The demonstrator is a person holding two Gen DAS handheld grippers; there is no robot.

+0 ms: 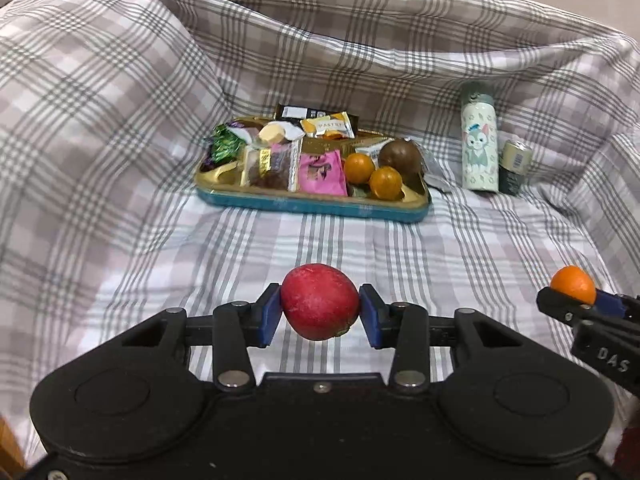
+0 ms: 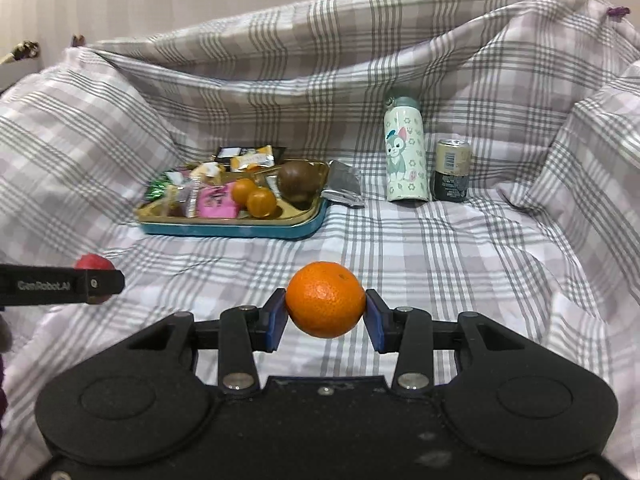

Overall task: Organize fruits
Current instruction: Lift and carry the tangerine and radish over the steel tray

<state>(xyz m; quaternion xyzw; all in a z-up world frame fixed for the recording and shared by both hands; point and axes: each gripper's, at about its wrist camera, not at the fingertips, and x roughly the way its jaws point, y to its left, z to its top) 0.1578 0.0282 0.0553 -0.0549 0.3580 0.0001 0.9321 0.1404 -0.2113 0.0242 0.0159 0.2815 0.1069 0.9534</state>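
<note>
My left gripper [image 1: 320,314] is shut on a red apple [image 1: 319,306], held above the checked cloth. In the right wrist view, my right gripper [image 2: 325,314] is shut on an orange mandarin [image 2: 325,300]. Each gripper shows at the edge of the other's view: the mandarin [image 1: 573,284] at the right, the red apple [image 2: 94,263] at the left. Farther back lies a gold tray with a teal rim [image 1: 312,204] [image 2: 240,229]. It holds two small oranges [image 1: 372,176] [image 2: 256,197], a brown round fruit [image 1: 401,156] [image 2: 298,178] and several wrapped snacks [image 1: 280,152].
A white cat-print bottle [image 1: 479,140] [image 2: 405,152] and a small can [image 1: 515,166] [image 2: 451,170] stand right of the tray. A silver wrapper [image 2: 343,186] lies at the tray's right end. The checked cloth [image 1: 120,140] rises in folds at left, back and right.
</note>
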